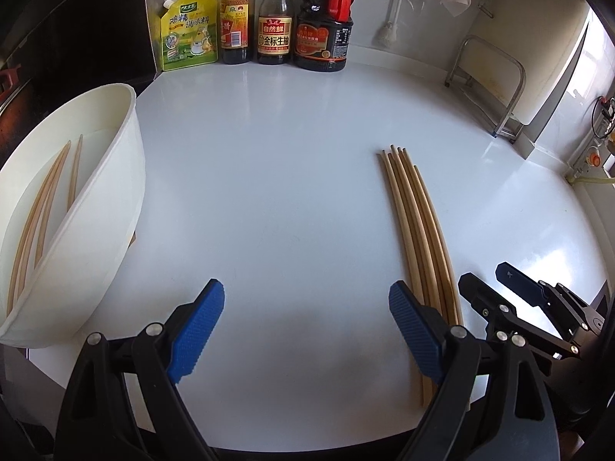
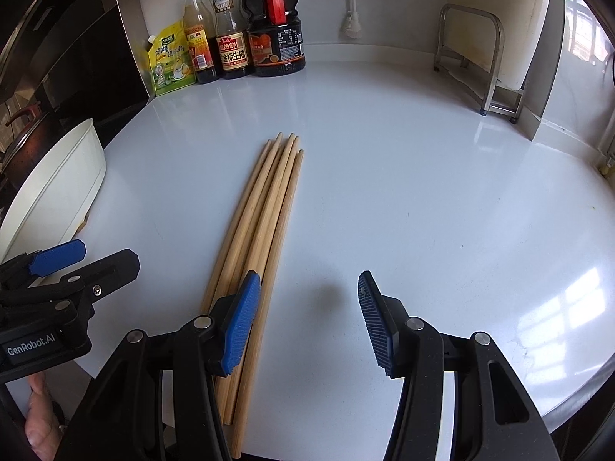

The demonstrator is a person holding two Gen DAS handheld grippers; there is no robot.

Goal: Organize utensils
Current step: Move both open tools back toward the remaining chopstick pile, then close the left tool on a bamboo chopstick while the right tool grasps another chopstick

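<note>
Lying side by side on the white counter [image 2: 423,176], the loose chopsticks [image 2: 265,207] serve as the landmark for all positions given below. Their long axis runs from the near counter edge toward the sauce bottles [image 2: 234,38] at the back wall, tips pointing away from both cameras.

Right gripper [image 2: 307,319]: jaws stand partly apart with nothing between them. Its left finger [image 2: 240,326] overlaps the near ends of the chopsticks in the right wrist view, while the gap itself sits just to the right of the bundle. Whether that finger touches the wood cannot be told.

Left gripper [image 1: 307,330]: jaws stand wide and empty, the gap lying to the left of the chopsticks. Its right finger [image 1: 415,326] is just beside the bundle's near ends [image 1: 423,230].

White container [image 1: 96,199]: positioned well to the left of the chopsticks, beyond the left gripper, tilted, with several chopsticks [image 1: 42,207] already inside.

Judgement: both grippers point roughly along the bundle's length, not across it, and both hover at its near ends. The right gripper appears marginally nearer; a small shift leftward would bring the sticks between its fingers. Since the fingers close across the sticks' width, the present alignment suits a pinch at the near ends. The destination lies on the left gripper's side, so a pickup by the right one would require carrying across.
</note>
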